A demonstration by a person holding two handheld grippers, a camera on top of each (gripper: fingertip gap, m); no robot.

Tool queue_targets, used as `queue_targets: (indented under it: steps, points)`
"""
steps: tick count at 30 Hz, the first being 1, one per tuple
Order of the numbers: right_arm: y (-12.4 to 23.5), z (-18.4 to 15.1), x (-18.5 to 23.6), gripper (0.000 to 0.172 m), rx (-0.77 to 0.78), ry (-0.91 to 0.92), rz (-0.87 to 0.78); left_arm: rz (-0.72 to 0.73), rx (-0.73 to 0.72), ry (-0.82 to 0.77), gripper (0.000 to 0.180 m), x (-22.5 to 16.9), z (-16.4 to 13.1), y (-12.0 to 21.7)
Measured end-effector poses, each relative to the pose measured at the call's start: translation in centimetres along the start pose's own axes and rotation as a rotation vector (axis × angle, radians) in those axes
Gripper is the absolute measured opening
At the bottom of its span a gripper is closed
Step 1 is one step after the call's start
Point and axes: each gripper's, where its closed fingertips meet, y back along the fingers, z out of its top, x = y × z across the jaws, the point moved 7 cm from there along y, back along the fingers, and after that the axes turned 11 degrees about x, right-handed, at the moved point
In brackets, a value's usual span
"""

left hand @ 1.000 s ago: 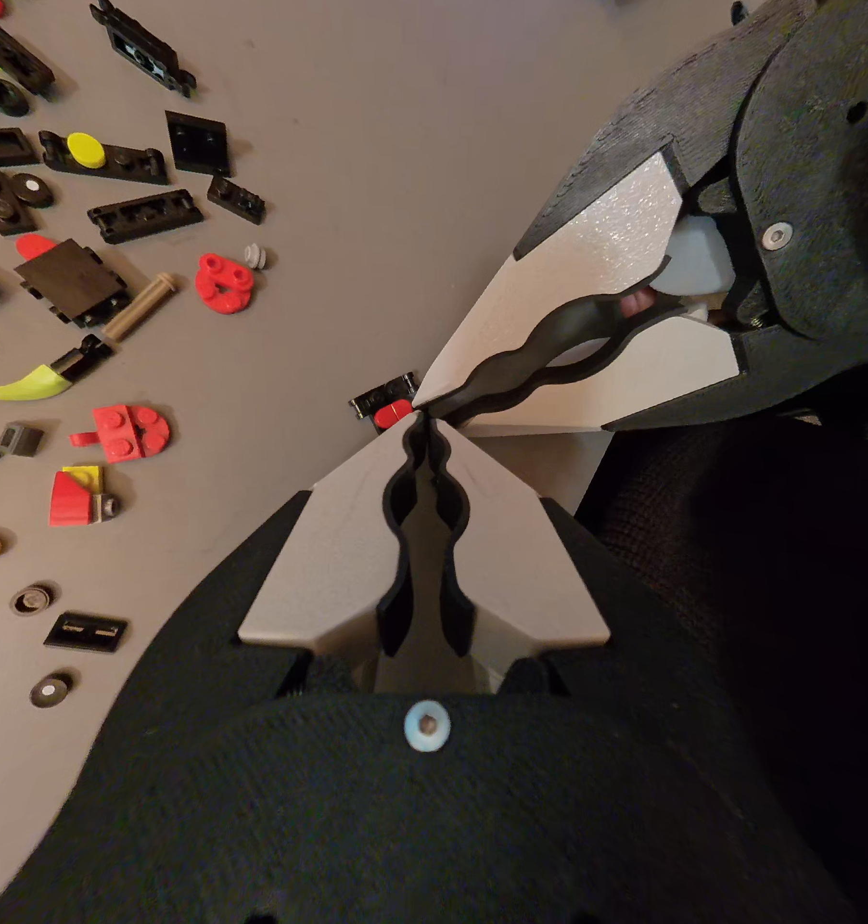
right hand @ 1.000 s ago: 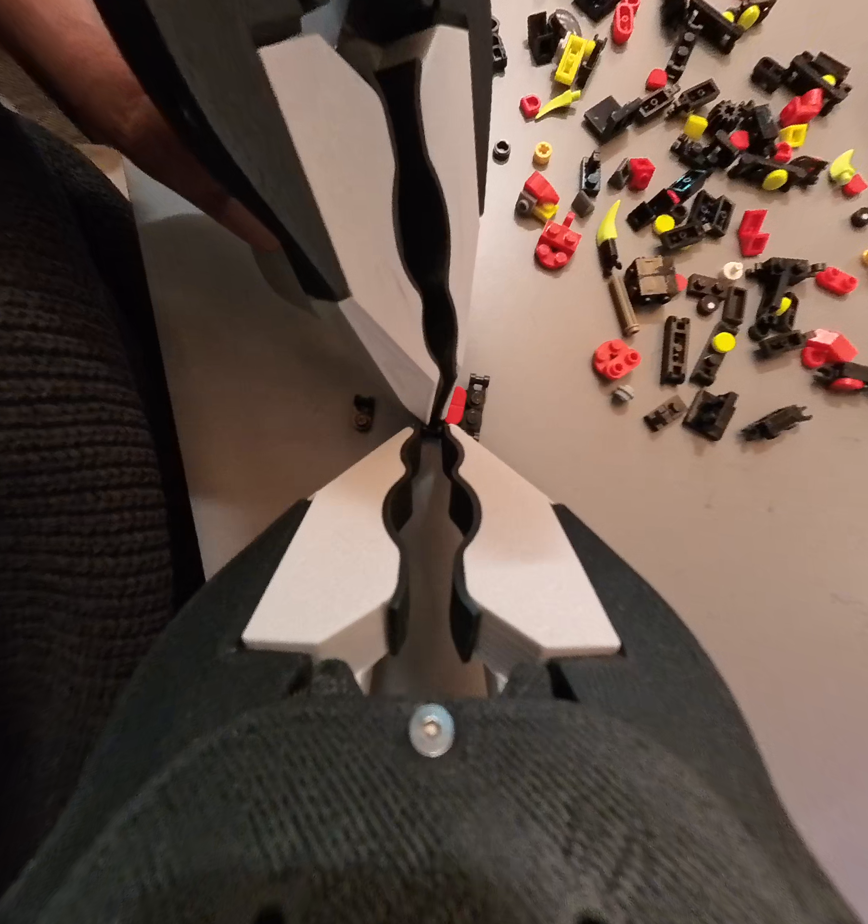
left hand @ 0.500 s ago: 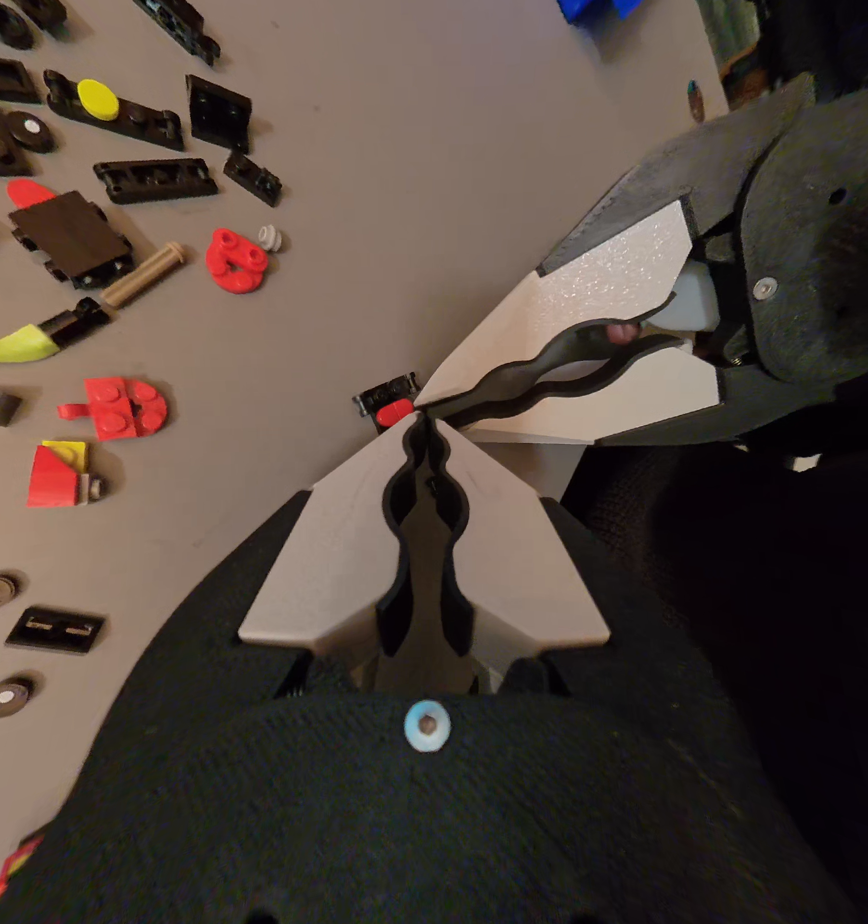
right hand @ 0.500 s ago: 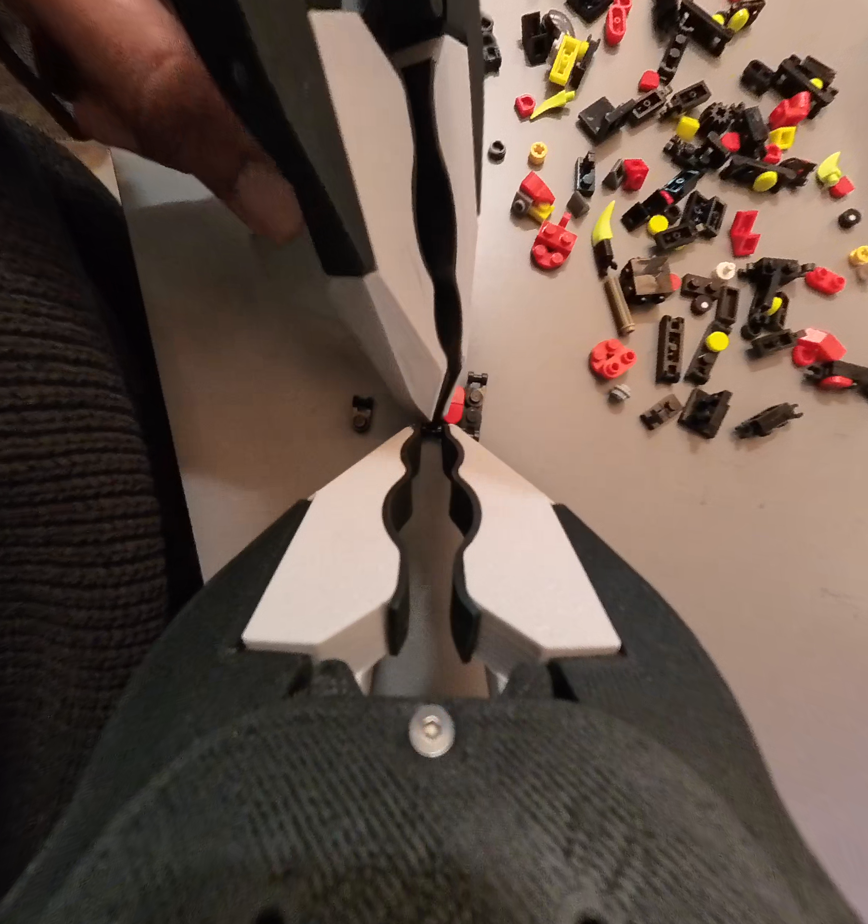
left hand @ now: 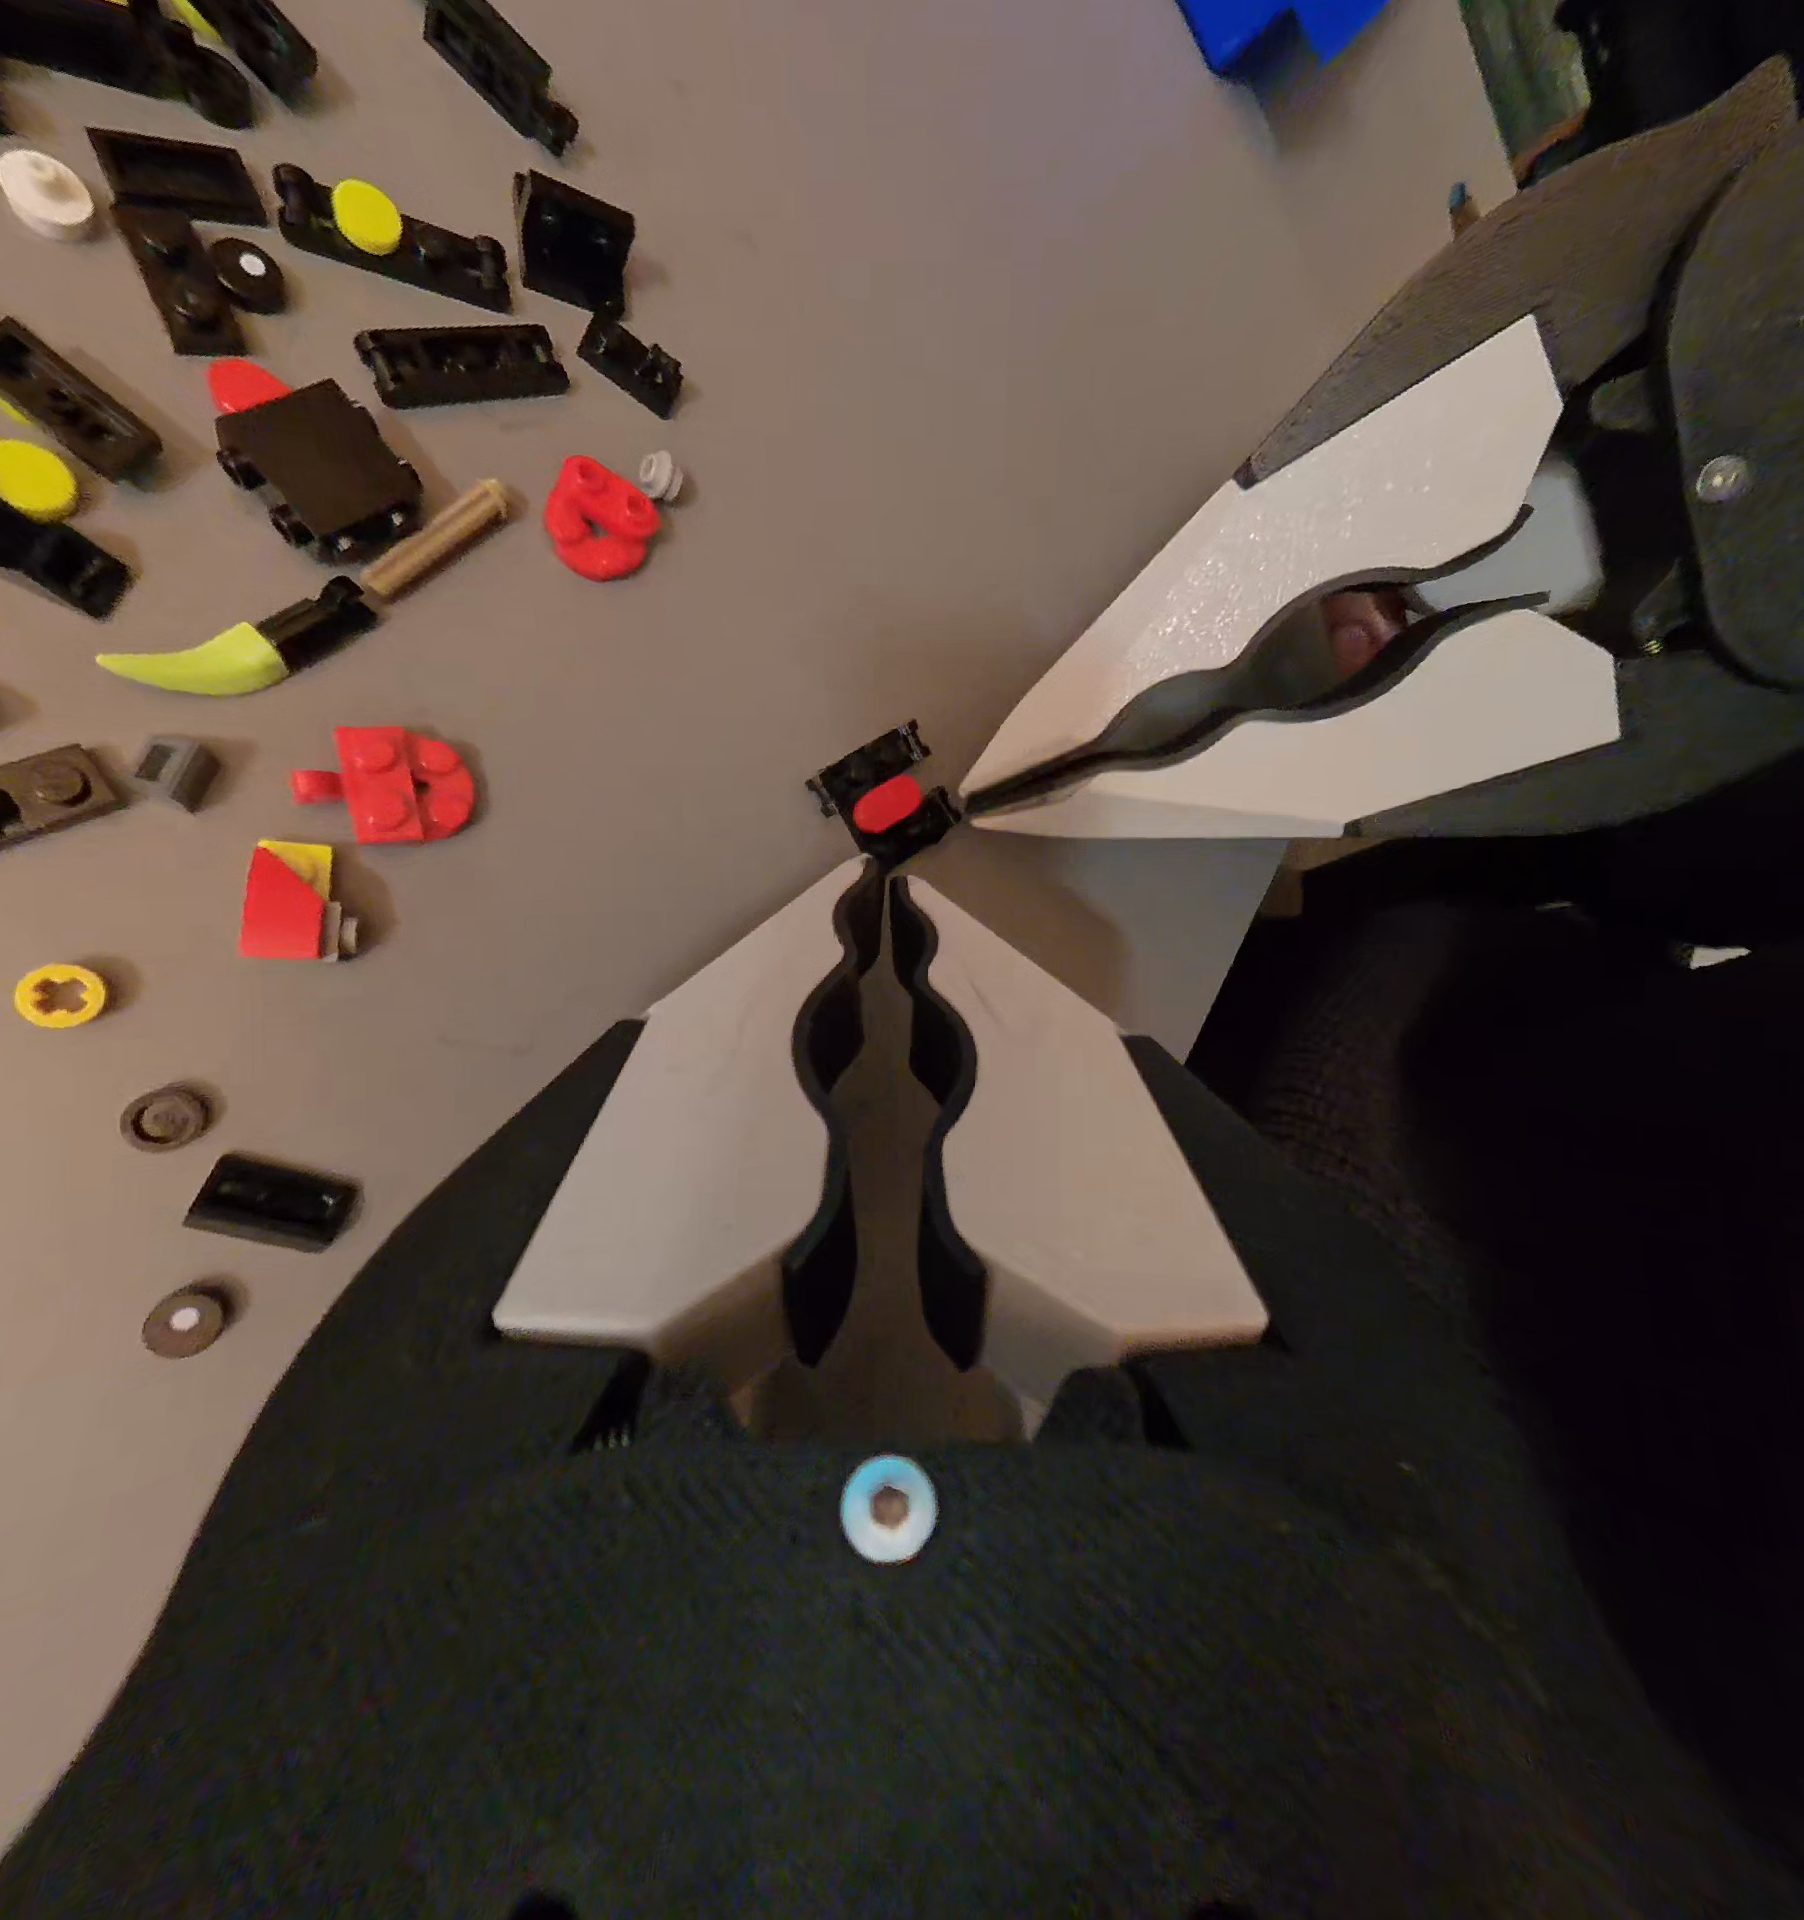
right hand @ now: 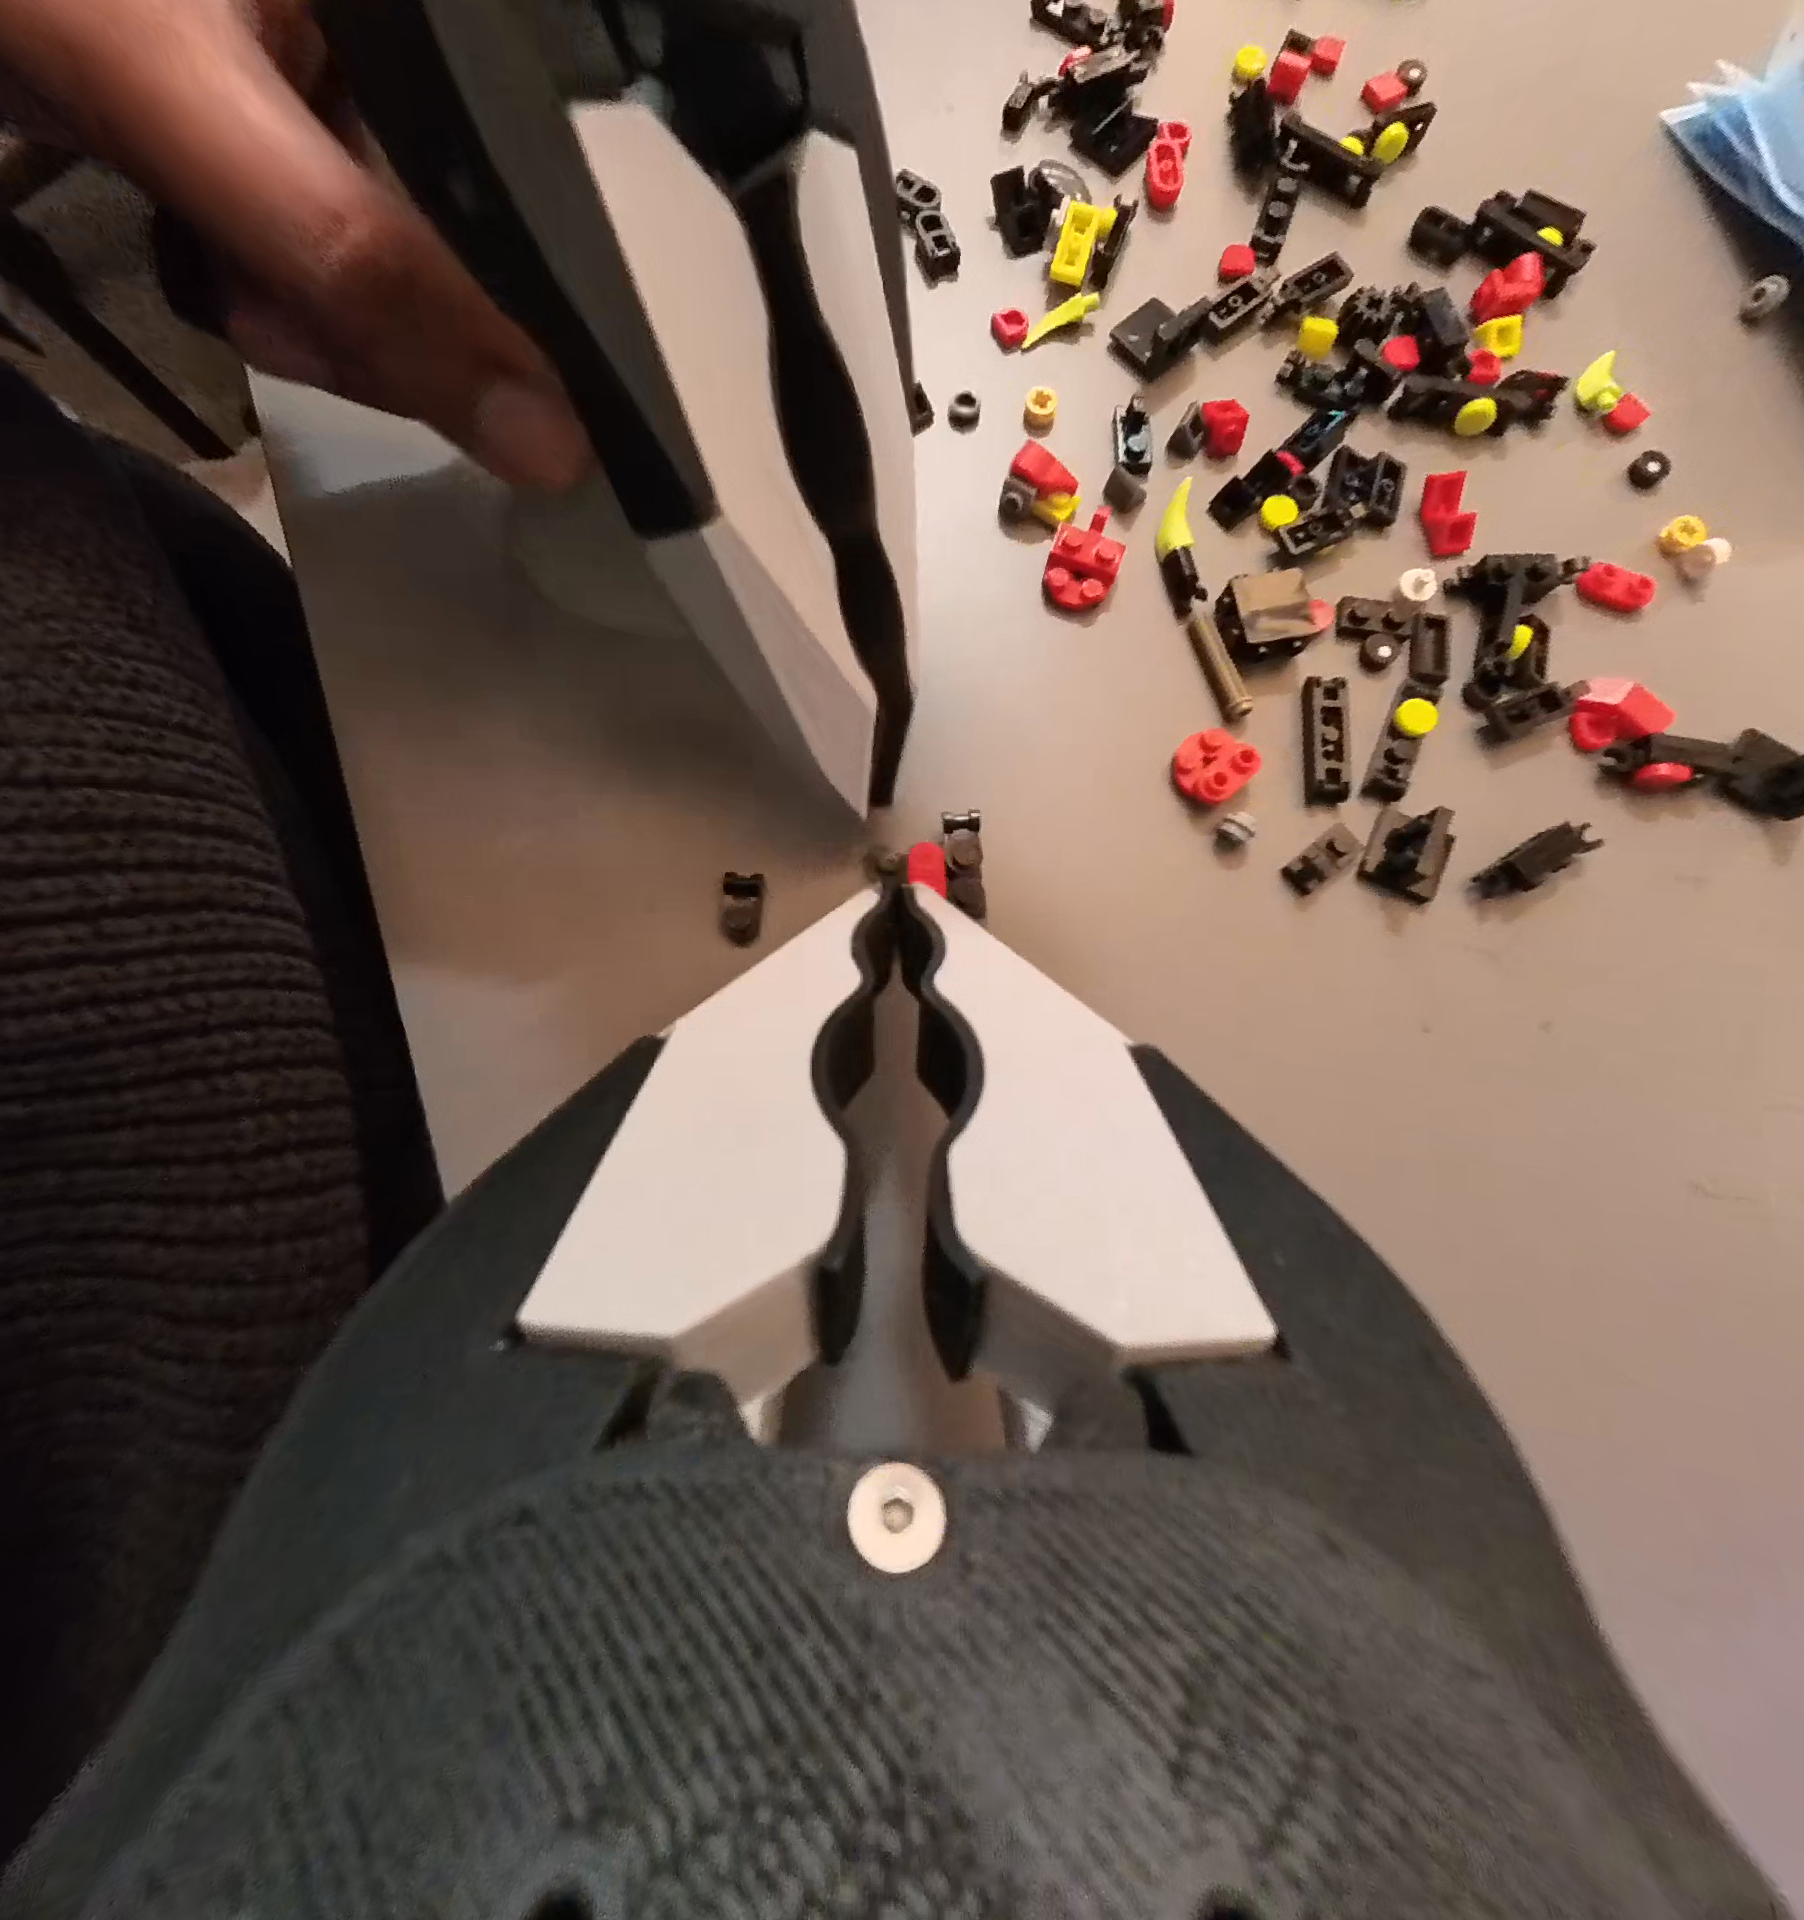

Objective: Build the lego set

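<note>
— Entry one, far left: what is listed?
— Loose bricks are spread over the grey table (left hand: 981,312): a lime claw (left hand: 191,665), a red rounded plate (left hand: 399,784), many black plates. None is touched.

— Entry two, centre?
— A small black plate topped with a red oval tile (left hand: 882,805) is recorded, with clip ends at its far edge. It is set directly ahead of the left gripper (left hand: 882,881), its near corner met by the tips. In the right wrist view its long axis is seen running away from the camera.

— State of the left tongs?
— The tips are drawn together, with no gap seen. Whether the corner is pinched cannot be told.

— Entry three, right?
— The right gripper (left hand: 965,808) is brought in from the side, narrow, with its point laid against the plate's right end. Neither gripper is nearer; both are at the piece.

— Anything else?
— A small black clip piece (right hand: 740,902) is noted just beside, untouched.
</note>
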Motion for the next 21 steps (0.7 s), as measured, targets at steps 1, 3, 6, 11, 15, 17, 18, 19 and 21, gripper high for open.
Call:
queue_targets:
  steps: [1,3,6,11,15,17,18,19,21]
  points:
    - [-0.14,0.04,0.06,0.0,0.007,-0.006,0.005,0.001,0.005,-0.006,0.0,-0.09,-0.02,-0.21]
    - [-0.41,-0.06,0.07,0.0,0.029,-0.006,0.002,0.001,0.01,-0.009,0.0,-0.21,-0.04,-0.47]
    - [-0.52,-0.04,-0.01,0.0,0.036,-0.002,0.0,0.016,0.0,-0.011,0.0,-0.12,0.03,-0.5]
    - [-0.72,0.02,-0.06,0.0,0.047,0.0,0.012,0.022,0.018,-0.008,0.0,0.09,-0.08,-0.87]
    - [-0.74,0.11,-0.1,0.0,0.057,0.005,0.014,0.021,0.016,-0.009,0.0,0.15,-0.01,-0.89]
    - [-0.73,0.17,-0.07,0.0,0.066,0.01,0.01,0.022,0.017,-0.012,0.0,0.15,0.0,-0.89]
    - [-0.73,0.21,-0.07,0.0,0.073,0.011,0.009,0.024,0.018,-0.014,0.0,0.14,0.01,-0.9]
    - [-0.73,0.24,-0.06,0.0,0.081,0.01,0.008,0.027,0.018,-0.016,0.0,0.12,0.03,-0.91]
    - [-0.73,0.33,-0.05,0.0,0.097,0.004,0.01,0.03,0.02,-0.019,0.0,0.11,0.05,-0.92]
